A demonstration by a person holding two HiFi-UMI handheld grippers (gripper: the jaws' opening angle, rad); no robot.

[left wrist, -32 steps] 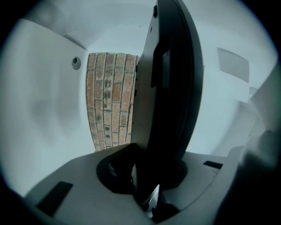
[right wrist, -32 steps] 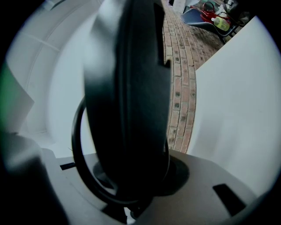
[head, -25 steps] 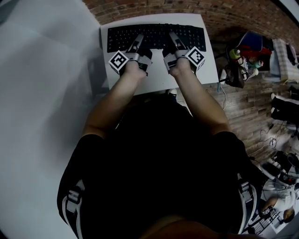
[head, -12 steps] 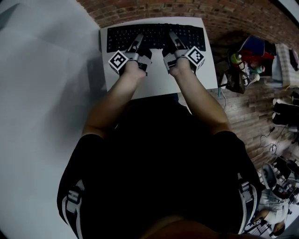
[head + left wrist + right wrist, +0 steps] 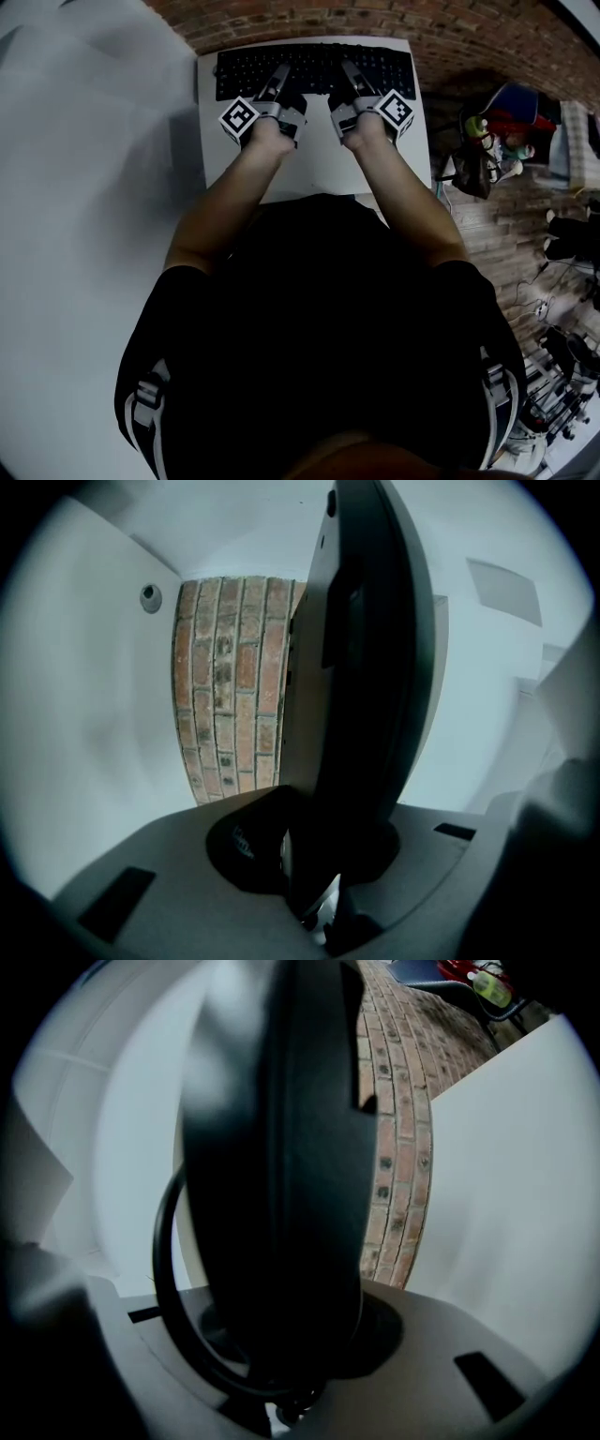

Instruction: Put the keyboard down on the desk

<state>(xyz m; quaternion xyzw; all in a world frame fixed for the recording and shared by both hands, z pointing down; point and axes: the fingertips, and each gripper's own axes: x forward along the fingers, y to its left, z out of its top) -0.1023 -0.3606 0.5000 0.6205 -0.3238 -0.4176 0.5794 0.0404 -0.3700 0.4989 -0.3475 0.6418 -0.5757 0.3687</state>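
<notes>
Keyboard: the black keyboard (image 5: 314,70) lies lengthwise over the far part of the white desk (image 5: 319,164). The head view does not show whether it rests on the desk top or hangs just above it.
Left gripper: the left gripper (image 5: 279,82) is over the desk's far left part, its jaws nearly together and clamped on the keyboard's near edge. In the left gripper view the keyboard (image 5: 361,667) stands edge-on and fills the narrow gap between the jaws of the left gripper (image 5: 323,874).
Right gripper: the right gripper (image 5: 349,80) is over the desk's far right part, its jaws partly apart yet closed on that same near edge. In the right gripper view the dark keyboard (image 5: 272,1194) stands wedged between the jaws of the right gripper (image 5: 291,1372).
Cable: a thin black cable (image 5: 167,1269) loops just beside the keyboard at the right gripper's jaws.
Forearms: both forearms (image 5: 225,202) reach over the desk's near edge.
Brick floor: the brick floor (image 5: 375,19) shows beyond the desk's far edge and to its right.
Bags: dark bags (image 5: 478,155) and coloured things sit on that floor, right of the desk.
</notes>
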